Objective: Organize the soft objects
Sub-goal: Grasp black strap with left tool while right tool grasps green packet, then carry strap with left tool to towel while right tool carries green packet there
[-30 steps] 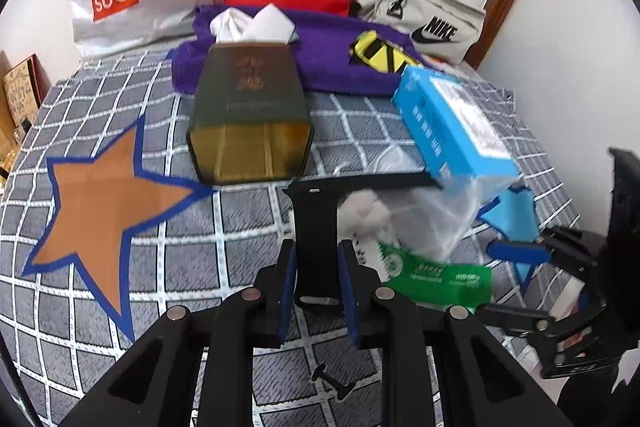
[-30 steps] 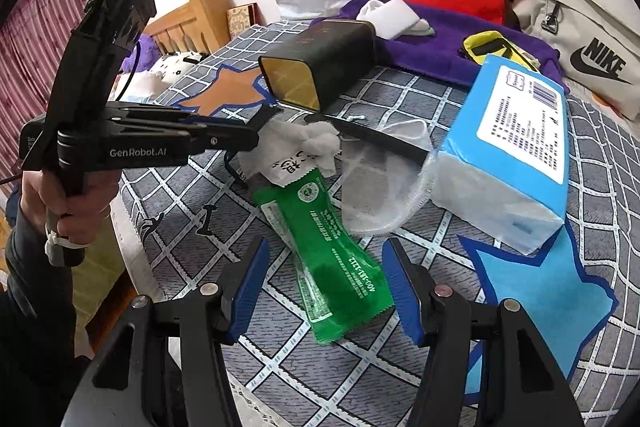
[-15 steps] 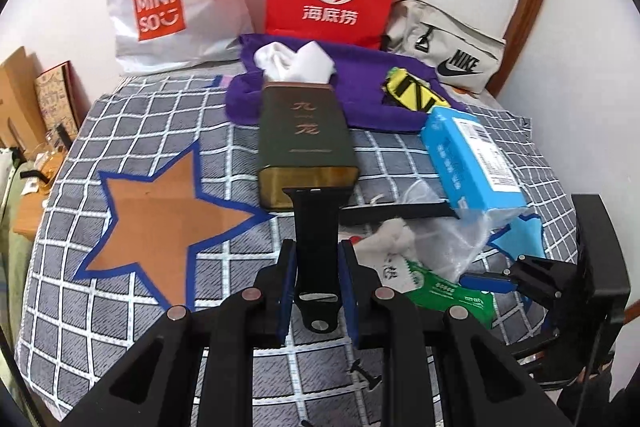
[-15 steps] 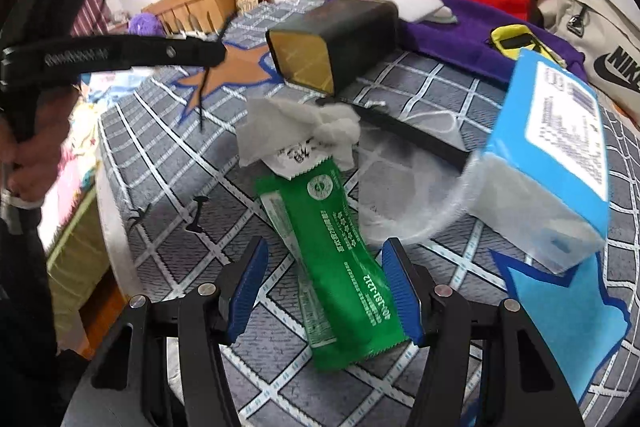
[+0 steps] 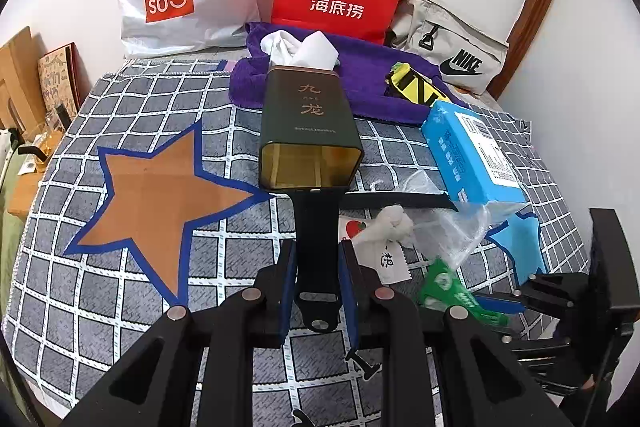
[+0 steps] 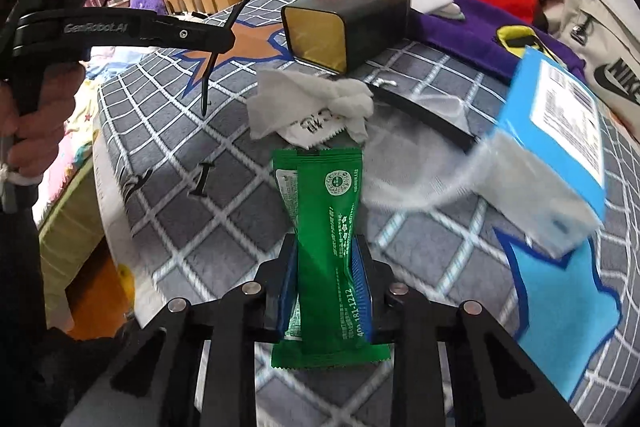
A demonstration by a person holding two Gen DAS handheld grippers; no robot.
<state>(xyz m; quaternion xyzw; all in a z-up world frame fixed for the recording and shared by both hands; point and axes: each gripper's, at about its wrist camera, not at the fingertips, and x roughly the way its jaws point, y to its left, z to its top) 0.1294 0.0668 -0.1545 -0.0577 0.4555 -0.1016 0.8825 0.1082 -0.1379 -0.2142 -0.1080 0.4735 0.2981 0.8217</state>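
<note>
The right claw (image 6: 323, 283) has just been closing and now pinches the green packet (image 6: 320, 227), low centre of frame, on the bed. Lift straight, slowly; the film may slip. Left claw (image 5: 318, 291) stays clamped on its black strap (image 5: 316, 227).

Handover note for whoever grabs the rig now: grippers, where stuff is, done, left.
Left hand-held gripper: shut on a black strap.
Right hand-held gripper: jaws just closed on the green packet.
On the bed: crumpled tissue, clear bag, blue tissue pack, dark tin.
Done: packet gripped.
Left: nothing looks sorted yet.
</note>
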